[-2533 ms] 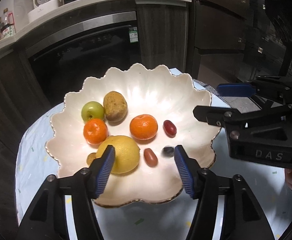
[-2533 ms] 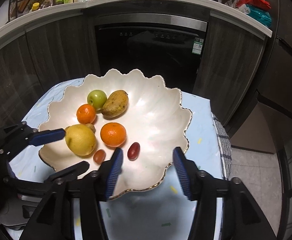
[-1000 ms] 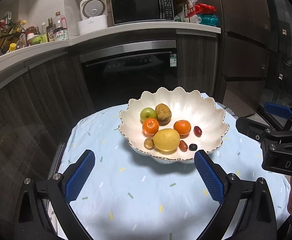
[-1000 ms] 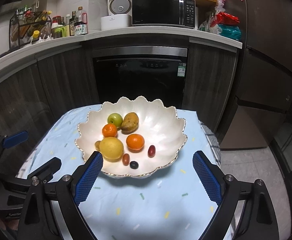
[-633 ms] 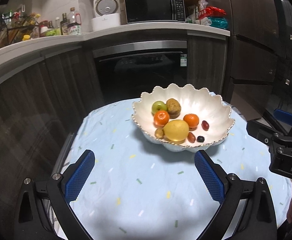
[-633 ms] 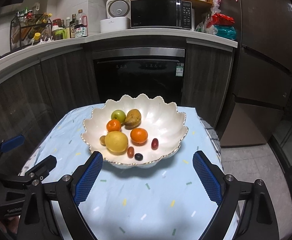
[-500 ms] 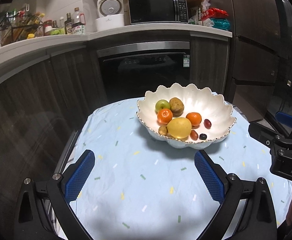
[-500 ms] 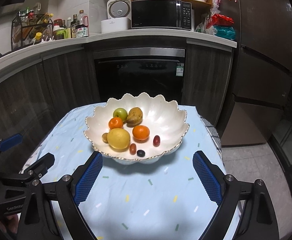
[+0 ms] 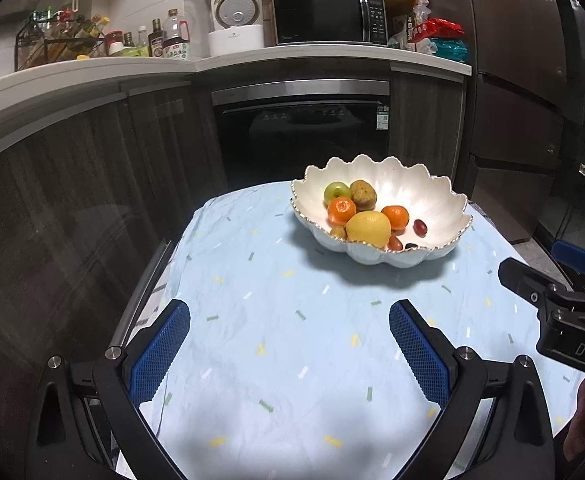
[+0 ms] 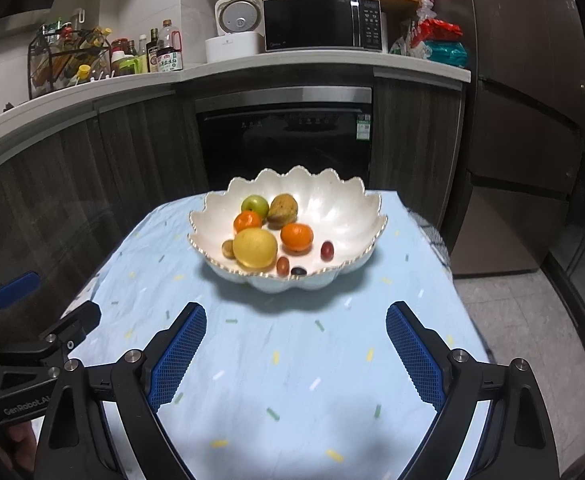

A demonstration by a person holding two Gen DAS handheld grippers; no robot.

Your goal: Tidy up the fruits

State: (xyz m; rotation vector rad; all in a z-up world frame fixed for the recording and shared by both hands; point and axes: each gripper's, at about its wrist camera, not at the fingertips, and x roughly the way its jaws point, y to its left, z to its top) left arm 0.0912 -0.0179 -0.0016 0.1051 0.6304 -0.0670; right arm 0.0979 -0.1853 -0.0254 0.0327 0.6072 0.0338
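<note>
The scalloped bowl (image 10: 356,208) on the worktop (image 10: 292,360) holds nine fruits: two oranges (image 10: 296,237), one lemon (image 10: 254,248), one green apple (image 10: 254,204), five others. Left gripper (image 9: 290,344) and right gripper (image 10: 296,342), near the bowl, have jaws released, empty.

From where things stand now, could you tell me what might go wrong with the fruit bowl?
The scalloped bowl sits toward the far end of the table, so a nudge could push it further out. The small dark berry lies near the bowl's low front rim and might roll out. The yellow citrus leans among smaller fruit, which could shift.
</note>
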